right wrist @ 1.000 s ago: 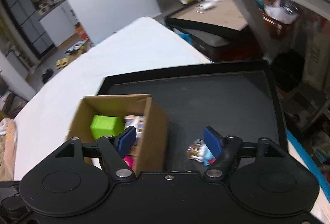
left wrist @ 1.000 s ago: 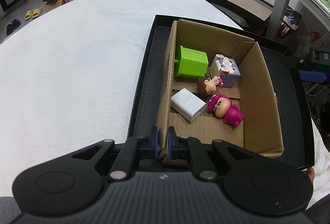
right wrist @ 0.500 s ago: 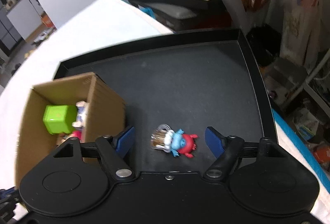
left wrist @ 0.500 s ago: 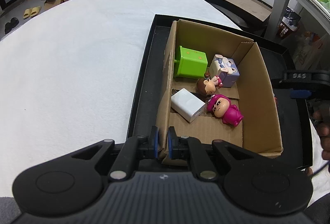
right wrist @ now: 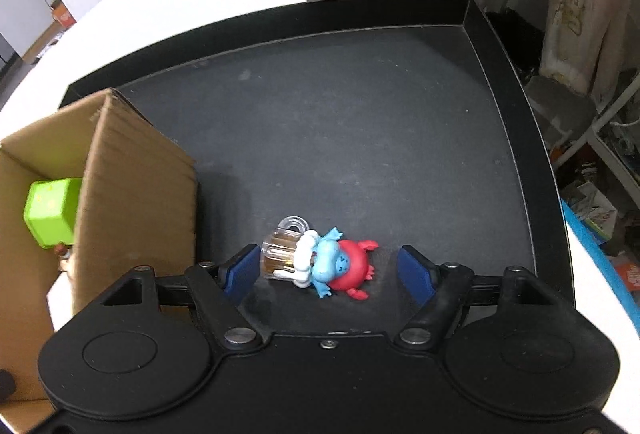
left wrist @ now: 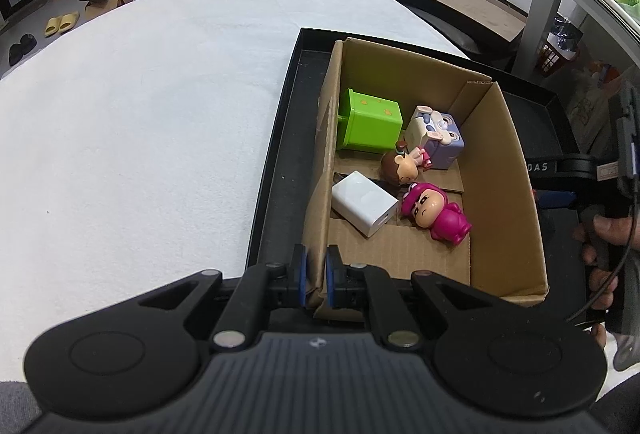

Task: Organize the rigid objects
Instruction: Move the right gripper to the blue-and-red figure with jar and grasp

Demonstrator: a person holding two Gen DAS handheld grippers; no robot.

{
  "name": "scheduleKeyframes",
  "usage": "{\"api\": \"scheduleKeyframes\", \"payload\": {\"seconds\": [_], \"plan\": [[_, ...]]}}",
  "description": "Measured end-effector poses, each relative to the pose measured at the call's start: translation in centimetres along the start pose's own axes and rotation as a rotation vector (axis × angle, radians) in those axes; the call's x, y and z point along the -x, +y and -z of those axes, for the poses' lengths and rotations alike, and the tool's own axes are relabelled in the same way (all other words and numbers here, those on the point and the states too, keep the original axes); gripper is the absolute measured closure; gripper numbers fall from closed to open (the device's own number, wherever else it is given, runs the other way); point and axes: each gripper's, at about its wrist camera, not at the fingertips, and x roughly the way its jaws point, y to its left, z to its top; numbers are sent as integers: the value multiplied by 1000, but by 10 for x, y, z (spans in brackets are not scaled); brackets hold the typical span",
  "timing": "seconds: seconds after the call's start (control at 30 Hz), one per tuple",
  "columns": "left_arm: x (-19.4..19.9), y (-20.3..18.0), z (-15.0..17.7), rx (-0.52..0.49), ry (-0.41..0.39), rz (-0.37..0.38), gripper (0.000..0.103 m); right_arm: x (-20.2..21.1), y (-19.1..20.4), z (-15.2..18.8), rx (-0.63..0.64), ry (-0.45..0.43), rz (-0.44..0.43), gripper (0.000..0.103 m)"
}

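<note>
Here the left gripper point(left wrist: 314, 276) is pinched tight on the near wall of the cardboard box point(left wrist: 508, 170), one blue pad on each side of the cardboard. Ahead of it, inside the box, lie a white block point(left wrist: 364, 203) closest, a pink figure point(left wrist: 436, 215) just to its right, then a brown-haired figure point(left wrist: 400, 166), a lilac cube point(left wrist: 438, 138) and a green cube point(left wrist: 368, 122) farthest forward. The box stands in a black tray point(right wrist: 360, 122) on a white-covered surface point(left wrist: 140, 122). The right gripper point(right wrist: 330, 270) is spread wide and hangs low over the tray floor, to the right of the box, with a blue-and-red figure point(right wrist: 336, 262) lying on its side between the fingers; the left pad point(right wrist: 242, 268) is just beside the figure's clear end, the right pad point(right wrist: 414, 272) apart from it.
</note>
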Motion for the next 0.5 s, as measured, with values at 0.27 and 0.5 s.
{"api": "scheduleKeyframes", "payload": {"seconds": [0.27,0.5], "plan": [[1,-1,1,-1,-2,-6,95,-2,8,11,93,-19,58,38],[2,-3,0,-4,0,-14,95,11,10,15,115,-39,27,46]]}}
